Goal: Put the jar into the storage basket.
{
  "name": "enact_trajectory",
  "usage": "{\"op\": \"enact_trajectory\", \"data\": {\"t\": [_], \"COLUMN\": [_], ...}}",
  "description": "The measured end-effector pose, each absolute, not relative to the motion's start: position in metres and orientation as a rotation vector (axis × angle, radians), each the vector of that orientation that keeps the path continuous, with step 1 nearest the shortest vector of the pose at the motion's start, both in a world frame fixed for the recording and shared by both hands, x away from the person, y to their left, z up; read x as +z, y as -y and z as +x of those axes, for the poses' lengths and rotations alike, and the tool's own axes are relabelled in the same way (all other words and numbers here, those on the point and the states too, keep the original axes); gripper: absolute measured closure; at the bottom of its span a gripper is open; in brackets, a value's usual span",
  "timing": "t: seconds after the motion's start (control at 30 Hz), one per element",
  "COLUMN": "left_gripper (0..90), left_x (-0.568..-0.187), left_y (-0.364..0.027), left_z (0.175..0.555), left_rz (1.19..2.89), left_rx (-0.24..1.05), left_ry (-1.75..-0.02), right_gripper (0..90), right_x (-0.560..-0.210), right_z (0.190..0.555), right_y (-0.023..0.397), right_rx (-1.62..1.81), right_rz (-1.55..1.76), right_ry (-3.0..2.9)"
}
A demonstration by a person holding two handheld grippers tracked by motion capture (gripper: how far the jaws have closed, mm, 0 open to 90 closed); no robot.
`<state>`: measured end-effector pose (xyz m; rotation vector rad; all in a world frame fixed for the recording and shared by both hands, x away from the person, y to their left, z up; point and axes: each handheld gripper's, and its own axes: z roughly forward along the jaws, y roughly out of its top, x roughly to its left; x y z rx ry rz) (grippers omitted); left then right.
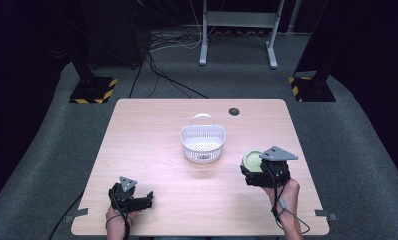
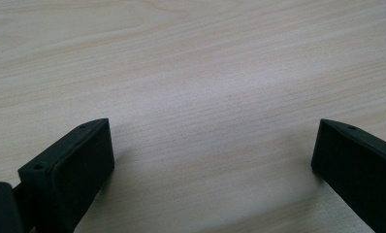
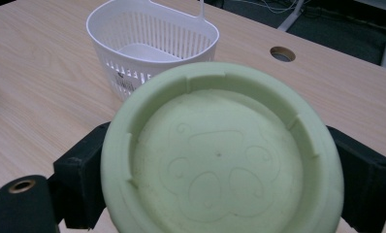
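Right gripper [image 1: 253,172] gripping green lid [image 3: 220,153], wooden table [image 1: 152,150]

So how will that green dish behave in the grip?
The green dish looks like stiff moulded plastic, probably light. Its round rim sits between the right gripper jaws, so it may pivot. Its smooth surface could slip.

So the basket [image 1: 203,138] sits on the table [image 1: 152,125] about dead center, with a cable hole [image 1: 234,111] behind it, off to its right near the far edge. The right gripper [image 1: 254,167] is in front of the basket and to the right, with a round lid [image 1: 251,160] between its jaws. The left gripper [image 1: 146,199] is way over at the near left corner, well apart from everything.
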<state>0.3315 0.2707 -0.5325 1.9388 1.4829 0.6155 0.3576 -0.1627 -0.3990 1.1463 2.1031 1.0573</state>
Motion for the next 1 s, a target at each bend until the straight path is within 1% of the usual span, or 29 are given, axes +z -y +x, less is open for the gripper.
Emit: {"op": "enact_trajectory", "data": {"t": [1.0], "left_gripper": [1.1], "left_x": [-0.532], "left_y": [-0.271], "left_z": [0.331], "left_rz": [1.938], "left_rx": [0.615], "left_ry": [-1.484], "right_gripper": [10.7], "right_x": [-0.377], "right_z": [0.394], "right_y": [0.131], "right_rx": [1.123], "right_rz": [1.100], "right_ry": [-2.123]}}
